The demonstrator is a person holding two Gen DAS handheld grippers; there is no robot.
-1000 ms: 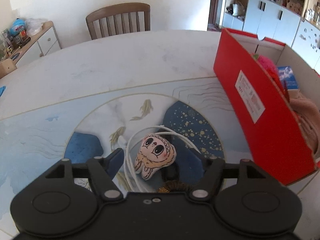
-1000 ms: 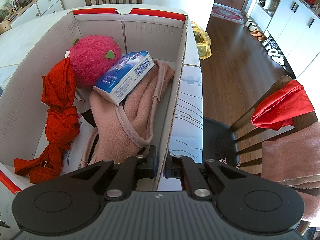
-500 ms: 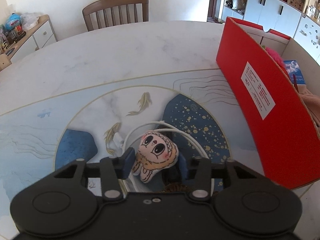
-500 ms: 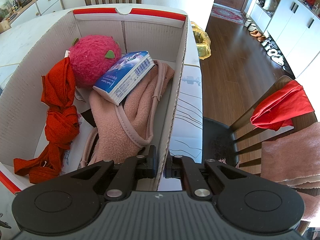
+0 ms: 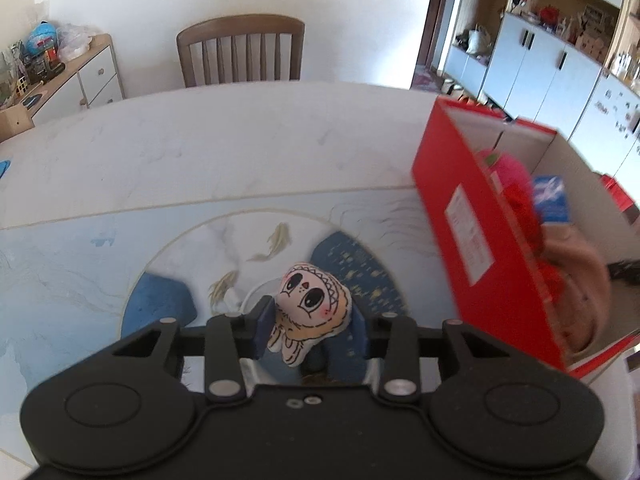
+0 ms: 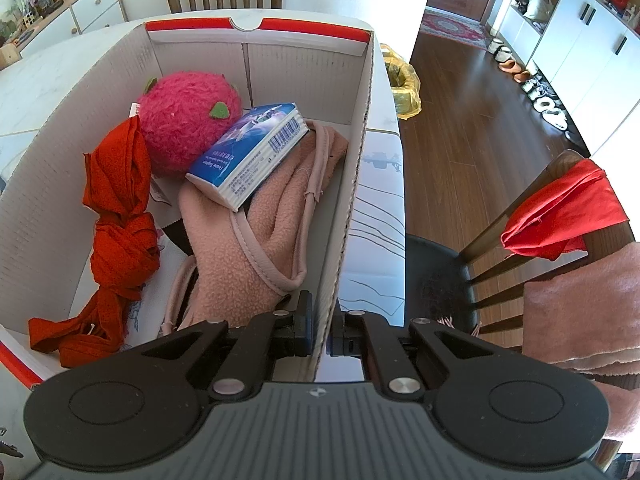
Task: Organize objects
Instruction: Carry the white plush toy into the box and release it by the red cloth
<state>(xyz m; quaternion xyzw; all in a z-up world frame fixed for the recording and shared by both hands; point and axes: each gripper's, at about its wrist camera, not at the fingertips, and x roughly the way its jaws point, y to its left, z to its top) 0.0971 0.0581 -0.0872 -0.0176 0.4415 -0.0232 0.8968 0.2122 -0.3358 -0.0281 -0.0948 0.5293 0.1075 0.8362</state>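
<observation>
Plush doll (image 5: 308,304) clamped between left gripper (image 5: 310,326) fingers (image 5: 262,326).

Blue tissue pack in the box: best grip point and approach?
Take the tissue pack across its two long flat faces near the raised barcode end, coming from above. It lies tilted on the pink fleece, leaning against the pink plush ball, so that end stands exposed.

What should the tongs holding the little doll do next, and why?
Probably carry the doll rightward and over the red wall of the box. The left tongs are shut on the doll, the box is open on top and already holds other things, and the right tongs pinch the box's wall, apparently steadying it.
</observation>
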